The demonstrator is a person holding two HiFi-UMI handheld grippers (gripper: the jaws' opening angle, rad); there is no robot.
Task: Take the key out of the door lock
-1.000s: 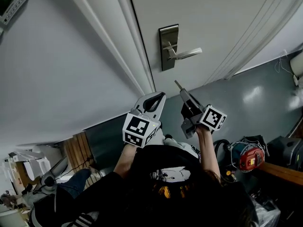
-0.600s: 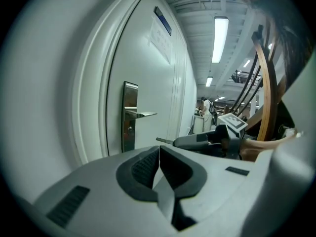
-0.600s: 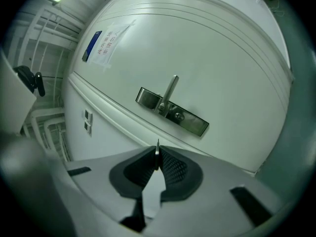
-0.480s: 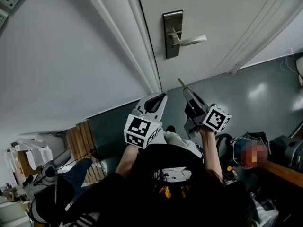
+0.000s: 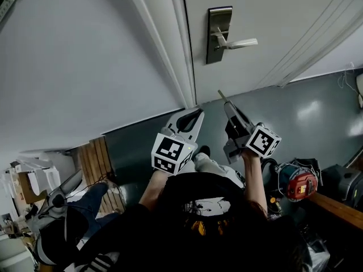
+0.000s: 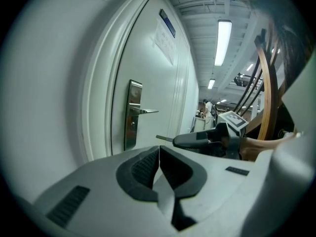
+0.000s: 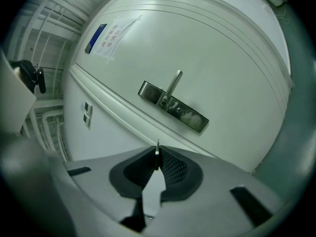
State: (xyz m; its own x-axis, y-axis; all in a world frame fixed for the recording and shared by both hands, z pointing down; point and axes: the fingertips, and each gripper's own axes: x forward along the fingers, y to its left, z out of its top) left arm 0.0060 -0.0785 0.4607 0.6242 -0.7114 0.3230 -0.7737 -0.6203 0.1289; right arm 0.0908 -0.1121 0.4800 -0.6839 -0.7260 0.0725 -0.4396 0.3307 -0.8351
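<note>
Your right tongs (image 5: 228, 103) and left tongs (image 5: 196, 113) have drawn further back from the lock plate (image 5: 219, 34). The right tongs clamp the key (image 5: 222, 96), clear of the door (image 5: 283, 16); the left tongs sit closed, empty.

The thin metal key (image 7: 157, 151) sticks out edge-on from the closed fingers of the right gripper (image 7: 158, 159). It is well apart from the steel lock plate (image 7: 173, 106) on the far white door (image 7: 232, 58).

Open space fronts the white flat door (image 5: 272, 10); only its silver metal lever handle (image 5: 241, 42) juts out, beside the white moulded frame (image 5: 170, 38).
</note>
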